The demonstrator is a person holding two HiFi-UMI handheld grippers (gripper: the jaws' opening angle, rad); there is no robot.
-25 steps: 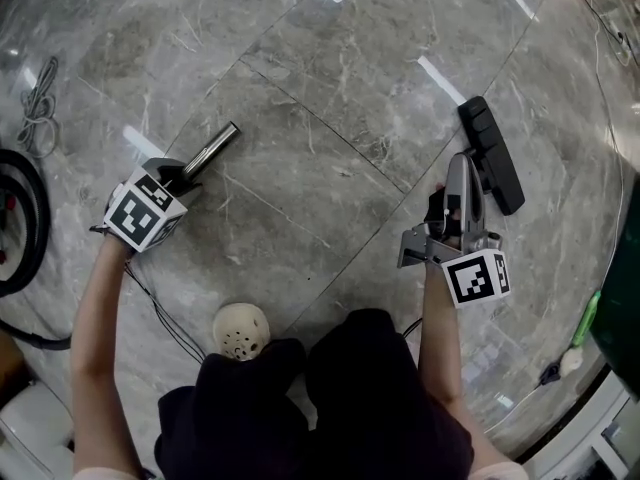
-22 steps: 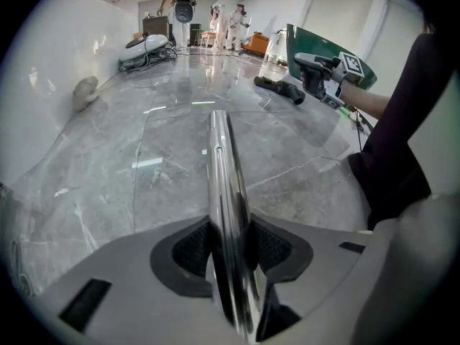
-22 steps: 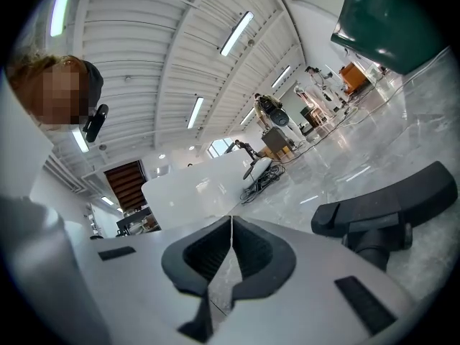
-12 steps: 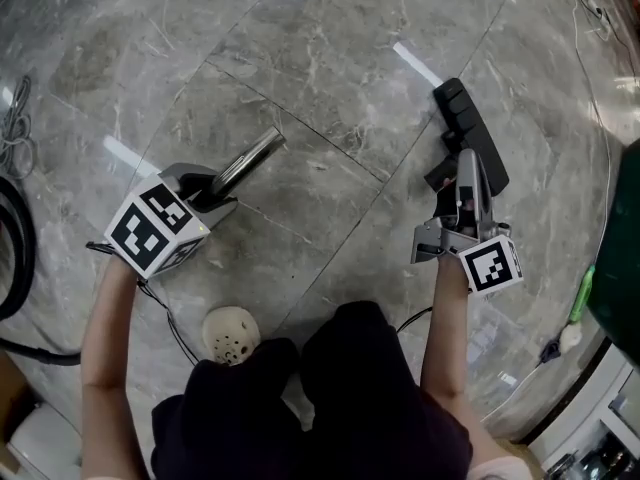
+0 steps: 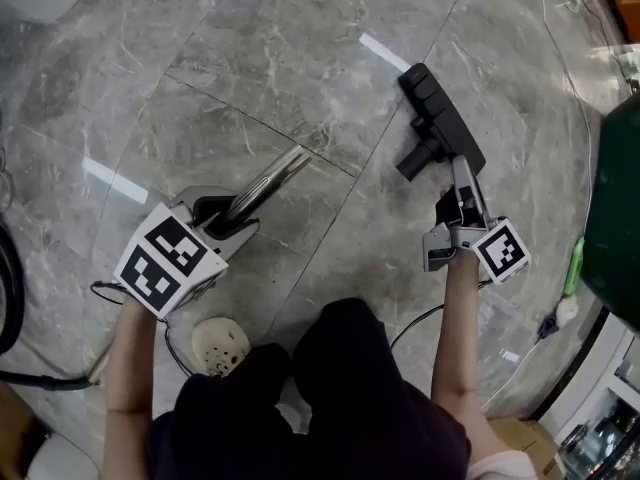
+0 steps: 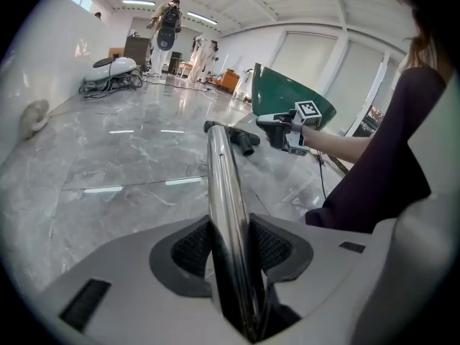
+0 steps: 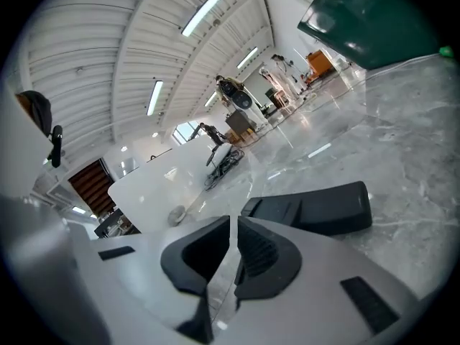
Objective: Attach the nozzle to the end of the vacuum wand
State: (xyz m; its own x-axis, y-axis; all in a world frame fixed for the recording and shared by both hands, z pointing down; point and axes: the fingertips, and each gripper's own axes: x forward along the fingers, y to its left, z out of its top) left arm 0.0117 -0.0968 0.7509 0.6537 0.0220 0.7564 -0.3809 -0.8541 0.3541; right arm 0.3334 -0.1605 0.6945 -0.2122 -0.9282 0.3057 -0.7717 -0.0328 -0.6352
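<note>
The chrome vacuum wand point(image 5: 270, 188) is clamped in my left gripper point(image 5: 232, 218), which is shut on it; the tube's free end points up and right toward the nozzle. In the left gripper view the wand point(image 6: 223, 185) runs straight out between the pads point(image 6: 188, 249), and the black nozzle point(image 6: 233, 131) lies just beyond its tip. The black floor nozzle point(image 5: 445, 123) lies on the marble floor, its neck pointing down-left. My right gripper point(image 5: 461, 173) is shut and empty, tips at the nozzle's near end. In the right gripper view the nozzle point(image 7: 316, 207) lies beyond the shut jaws.
A beige round perforated piece point(image 5: 220, 343) lies on the floor by the person's knees. A black hose point(image 5: 6, 298) curves at the left edge. A dark green object point(image 5: 615, 218) and a green-and-white bottle point(image 5: 573, 293) stand at the right, with cables nearby.
My left gripper has lifted the wand and carried it right, toward the nozzle. The right gripper has shifted from beside the nozzle's neck to its near end, still shut. The nozzle stayed on the floor.
</note>
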